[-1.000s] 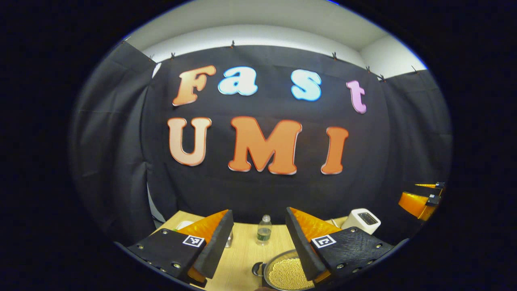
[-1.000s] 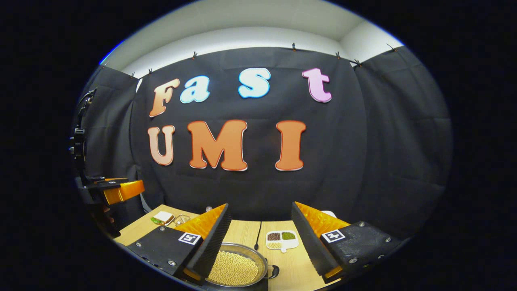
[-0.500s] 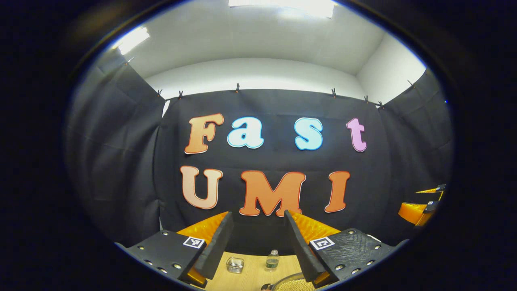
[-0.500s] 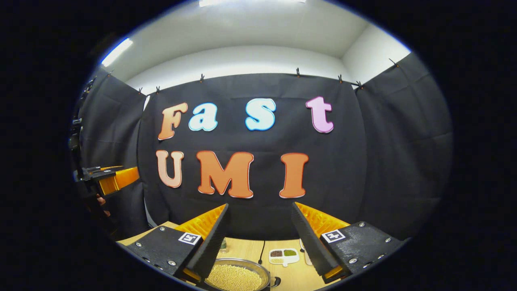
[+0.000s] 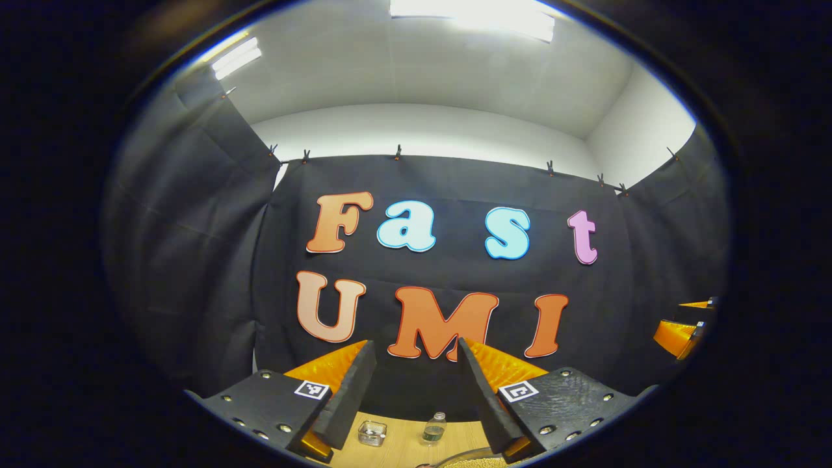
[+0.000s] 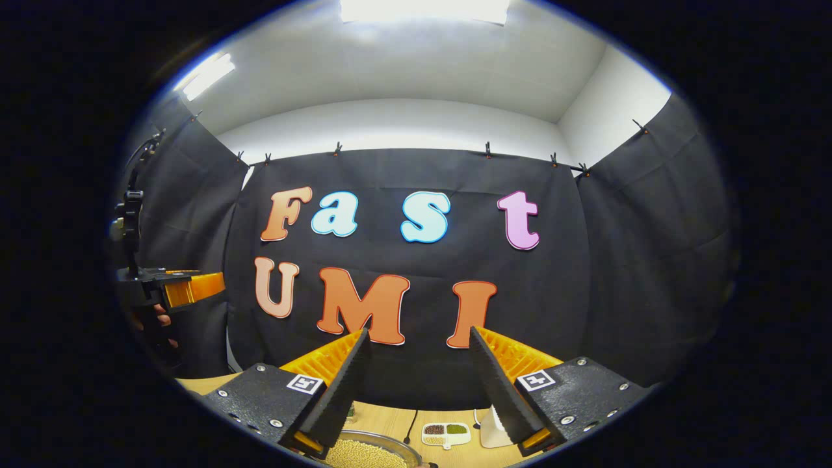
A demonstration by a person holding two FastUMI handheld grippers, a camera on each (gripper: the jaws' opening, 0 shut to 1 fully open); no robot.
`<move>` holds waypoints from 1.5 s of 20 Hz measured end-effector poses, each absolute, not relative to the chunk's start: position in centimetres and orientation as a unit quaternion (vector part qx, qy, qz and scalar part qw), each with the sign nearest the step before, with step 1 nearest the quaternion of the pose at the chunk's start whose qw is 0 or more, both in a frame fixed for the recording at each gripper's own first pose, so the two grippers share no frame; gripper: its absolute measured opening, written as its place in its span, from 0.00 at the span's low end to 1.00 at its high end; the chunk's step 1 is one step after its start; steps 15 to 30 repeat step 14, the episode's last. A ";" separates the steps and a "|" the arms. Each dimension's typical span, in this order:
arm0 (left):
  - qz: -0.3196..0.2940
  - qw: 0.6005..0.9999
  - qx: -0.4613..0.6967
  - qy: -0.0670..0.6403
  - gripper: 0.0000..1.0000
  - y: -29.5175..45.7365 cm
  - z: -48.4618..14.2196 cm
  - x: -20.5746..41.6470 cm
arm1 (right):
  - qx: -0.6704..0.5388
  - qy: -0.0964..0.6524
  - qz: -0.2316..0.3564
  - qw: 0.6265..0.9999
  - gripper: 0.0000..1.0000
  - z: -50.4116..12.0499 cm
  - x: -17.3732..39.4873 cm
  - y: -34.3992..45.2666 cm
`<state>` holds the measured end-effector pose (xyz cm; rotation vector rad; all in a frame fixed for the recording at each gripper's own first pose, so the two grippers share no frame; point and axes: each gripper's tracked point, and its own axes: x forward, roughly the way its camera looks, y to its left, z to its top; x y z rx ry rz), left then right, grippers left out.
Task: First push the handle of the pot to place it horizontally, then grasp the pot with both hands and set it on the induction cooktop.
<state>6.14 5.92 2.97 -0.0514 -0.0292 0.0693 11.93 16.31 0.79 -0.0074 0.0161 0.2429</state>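
The metal pot (image 6: 364,453), filled with pale beans, peeks in at the bottom edge of the right gripper view, just below the left finger of my right gripper (image 6: 418,335). That gripper is open, nothing between its fingers, and points at the booth wall above the table. In the left gripper view only a sliver of the pot's rim (image 5: 465,461) shows, under the right finger of my left gripper (image 5: 415,348), which is also open and empty. Each gripper sees the other off to its side: the right gripper (image 5: 686,325) and the left gripper (image 6: 179,289), held by a hand (image 6: 153,322).
On the wooden table (image 5: 403,442) stand a small glass jar (image 5: 372,432) and a water bottle (image 5: 434,427). A divided dish of grains (image 6: 446,433), a black cable (image 6: 411,429) and a white appliance (image 6: 489,431) sit behind the pot.
Both views have tipped upward over the last second. The table and pot slid down to the bottom edge and the ceiling lights came in. Both grippers stayed open.
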 end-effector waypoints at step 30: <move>0.029 0.999 -0.014 0.007 0.78 6.0 0.7 6.2 | 0.025 0.017 0.126 0.992 0.93 -0.6 12.7 14.3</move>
